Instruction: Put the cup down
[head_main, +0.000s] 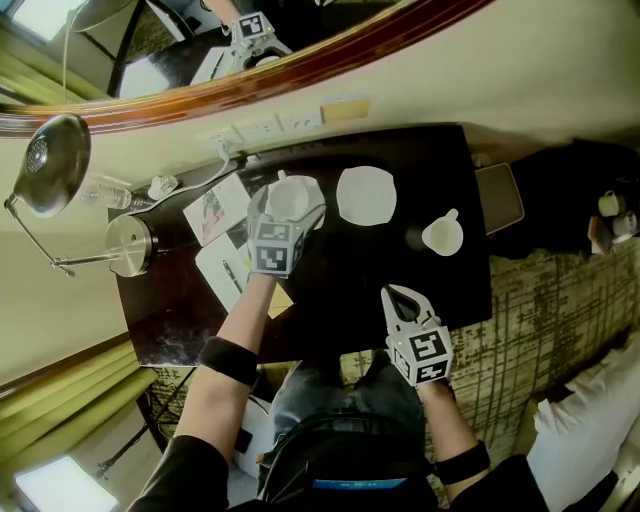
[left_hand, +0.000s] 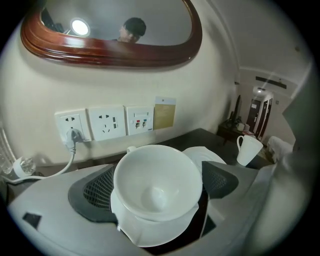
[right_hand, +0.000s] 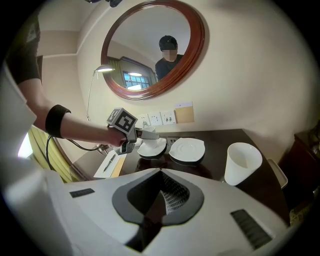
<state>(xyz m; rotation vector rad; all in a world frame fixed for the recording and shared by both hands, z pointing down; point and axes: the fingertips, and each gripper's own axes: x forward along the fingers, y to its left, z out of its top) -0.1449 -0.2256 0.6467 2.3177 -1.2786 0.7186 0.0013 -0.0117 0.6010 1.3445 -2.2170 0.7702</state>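
Cup: the cup (left_hand: 157, 182) is sitting upright on a saucer (left_hand: 150, 231), right between the left gripper's pads (left_hand: 97, 187); its handle (left_hand: 131, 149) is pointing away from the gripper.
Left gripper: the left gripper (head_main: 287, 212) is reaching in with its jaws spread wide on either side of the cup. As far as its own view shows, it is released and pinching nothing.
Right gripper: the right gripper (right_hand: 160, 175) is hovering clenched and empty over the table's (head_main: 350, 300) near edge, well apart from the left gripper.
Step in hand: the person is probably finishing the release, since the cup is already resting on the saucer.
Doing it well: the left gripper should be backing straight out along its own line, toward the person. Both pads should be staying off the rim so the cup is not tipping or dragging the saucer.
Watch: a second saucer (head_main: 366, 195) is lying just right of the left gripper, so a sideways swing is risking a knock.
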